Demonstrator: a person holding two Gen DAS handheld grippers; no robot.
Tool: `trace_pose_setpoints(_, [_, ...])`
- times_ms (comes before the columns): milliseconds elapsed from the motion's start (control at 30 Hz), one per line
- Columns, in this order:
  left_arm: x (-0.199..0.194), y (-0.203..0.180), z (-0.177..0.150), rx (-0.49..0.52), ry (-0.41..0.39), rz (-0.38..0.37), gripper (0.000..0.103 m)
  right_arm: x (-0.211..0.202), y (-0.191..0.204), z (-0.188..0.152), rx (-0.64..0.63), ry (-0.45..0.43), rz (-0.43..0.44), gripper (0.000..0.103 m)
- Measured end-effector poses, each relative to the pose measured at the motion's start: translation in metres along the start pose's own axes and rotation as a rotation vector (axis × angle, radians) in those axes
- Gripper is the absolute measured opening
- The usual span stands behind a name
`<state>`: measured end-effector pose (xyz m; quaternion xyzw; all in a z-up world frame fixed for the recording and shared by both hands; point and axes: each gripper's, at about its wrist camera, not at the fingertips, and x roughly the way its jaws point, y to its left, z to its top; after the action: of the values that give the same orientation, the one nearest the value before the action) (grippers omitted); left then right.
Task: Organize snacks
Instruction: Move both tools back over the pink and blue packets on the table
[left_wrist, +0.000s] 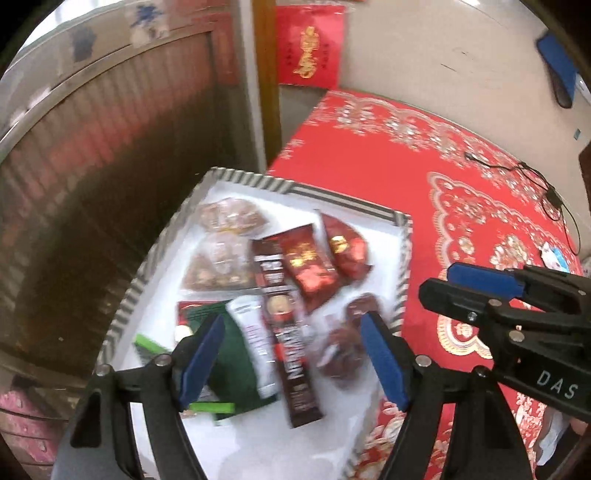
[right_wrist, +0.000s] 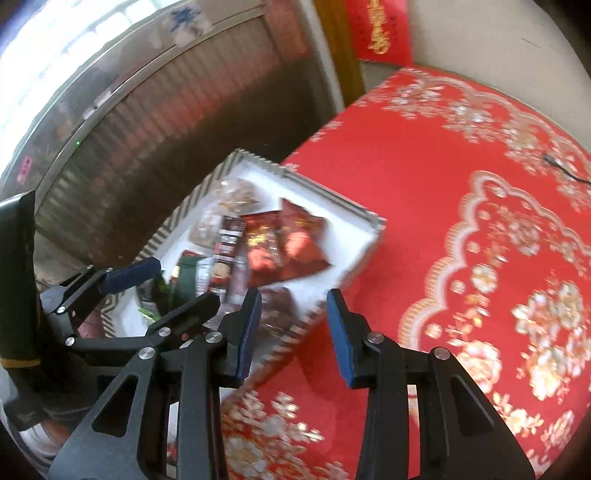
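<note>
A white tray with a striped rim (left_wrist: 391, 216) (right_wrist: 371, 225) sits at the left edge of a red patterned tablecloth (left_wrist: 369, 155) and holds several snack packs. Among them are two red foil packs (left_wrist: 312, 264) (right_wrist: 295, 240), a long dark stick pack (left_wrist: 286, 332), a green pack (left_wrist: 229, 365), clear bags of brown snacks (left_wrist: 221, 240) and a dark plum pack (left_wrist: 347, 343). My left gripper (left_wrist: 295, 354) is open and empty, hovering over the tray's near half. My right gripper (right_wrist: 293, 328) is open and empty, above the tray's near right rim; it also shows in the left wrist view (left_wrist: 476, 284).
A brown ribbed cabinet (left_wrist: 92, 184) stands left of the table. A red hanging with gold characters (left_wrist: 308, 44) is on the wall behind. A thin black cable (left_wrist: 532, 177) lies on the cloth at the far right. The cloth to the right of the tray is bare.
</note>
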<state>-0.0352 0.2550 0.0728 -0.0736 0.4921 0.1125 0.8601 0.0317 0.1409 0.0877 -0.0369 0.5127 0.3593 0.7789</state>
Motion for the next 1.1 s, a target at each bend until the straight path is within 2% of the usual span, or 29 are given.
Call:
trace_pose_setpoints(167, [0.002,-0.032,0.005,0.047,-0.007,-0.022,0.078,-0.021,-0.028,-0.011,0.036,-0.032,-0.085,0.036])
trace_pose_setpoints(400, [0.005,-0.082,0.009,0.119,0.000,-0.064,0.078,-0.046,-0.077,-0.036,0.126,-0.045,-0.150,0.036])
trace_pose_setpoints(633, [0.007,-0.133,0.011,0.186,0.002,-0.108,0.078,-0.067,-0.116,-0.063,0.201,-0.052,-0.183,0.036])
trace_pose_setpoints(1100, [0.017,-0.207,0.014,0.262,0.023,-0.156,0.078,-0.096,-0.178,-0.103,0.325,-0.058,-0.233,0.036])
